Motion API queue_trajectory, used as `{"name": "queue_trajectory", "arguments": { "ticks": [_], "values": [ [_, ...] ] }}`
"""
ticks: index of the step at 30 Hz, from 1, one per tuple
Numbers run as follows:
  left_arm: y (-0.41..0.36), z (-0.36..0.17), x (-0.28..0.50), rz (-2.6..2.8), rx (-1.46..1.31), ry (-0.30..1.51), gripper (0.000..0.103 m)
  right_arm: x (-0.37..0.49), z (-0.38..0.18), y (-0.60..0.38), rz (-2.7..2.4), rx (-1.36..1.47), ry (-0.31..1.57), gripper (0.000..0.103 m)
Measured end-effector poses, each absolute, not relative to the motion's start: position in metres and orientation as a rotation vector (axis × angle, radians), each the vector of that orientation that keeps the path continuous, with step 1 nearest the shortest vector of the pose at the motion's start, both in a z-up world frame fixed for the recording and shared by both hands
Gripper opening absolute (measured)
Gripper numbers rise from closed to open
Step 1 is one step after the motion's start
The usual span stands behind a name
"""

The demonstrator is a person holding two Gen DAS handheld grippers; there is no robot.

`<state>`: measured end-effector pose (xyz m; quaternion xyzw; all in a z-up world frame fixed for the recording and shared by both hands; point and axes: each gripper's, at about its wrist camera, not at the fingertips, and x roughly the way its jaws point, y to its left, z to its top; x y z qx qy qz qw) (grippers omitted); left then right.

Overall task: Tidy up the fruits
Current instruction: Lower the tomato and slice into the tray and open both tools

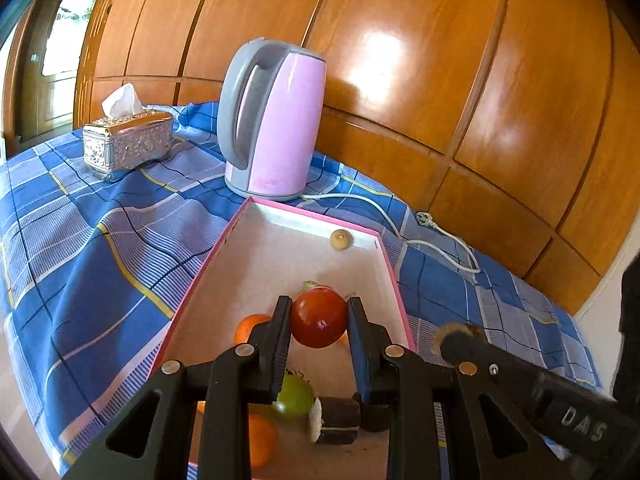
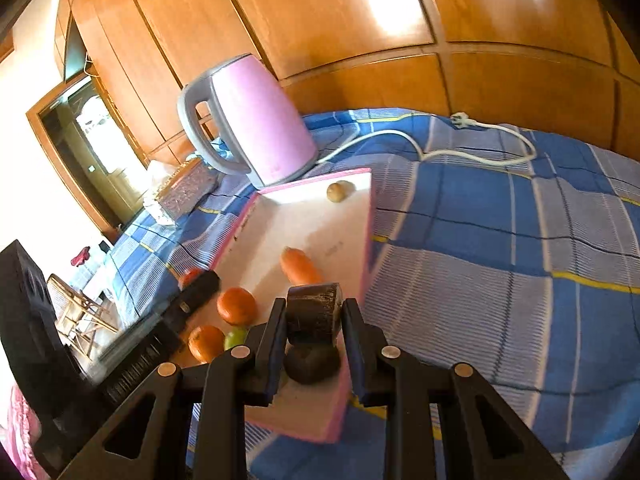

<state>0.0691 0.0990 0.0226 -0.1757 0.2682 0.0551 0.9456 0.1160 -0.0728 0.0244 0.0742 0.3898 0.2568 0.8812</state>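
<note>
left wrist view: the green fruit [image 1: 295, 397] is half tucked behind a gripper finger, and one orange [image 1: 260, 442] is partly behind the frame. right wrist view: the tissue box [image 2: 185, 190] is mostly behind the kettle [image 2: 256, 120], and the dark round thing [image 2: 312, 362] under the held piece is too shadowy to name.

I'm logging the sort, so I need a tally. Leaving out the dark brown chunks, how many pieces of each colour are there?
red tomato, in the left fingers: 1
orange fruits: 2
carrot: 1
green fruit: 1
tan fruit: 1
Total: 6
Left out as asked: the dark chunk in the right fingers.
</note>
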Motion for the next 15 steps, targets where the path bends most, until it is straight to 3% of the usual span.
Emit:
{"name": "queue_trajectory", "arguments": {
  "ticks": [15],
  "values": [
    [0.11,0.008,0.082,0.224,-0.382,0.551,0.027,0.141,0.018,-0.057,0.547,0.194,0.851,0.029]
  ]
}}
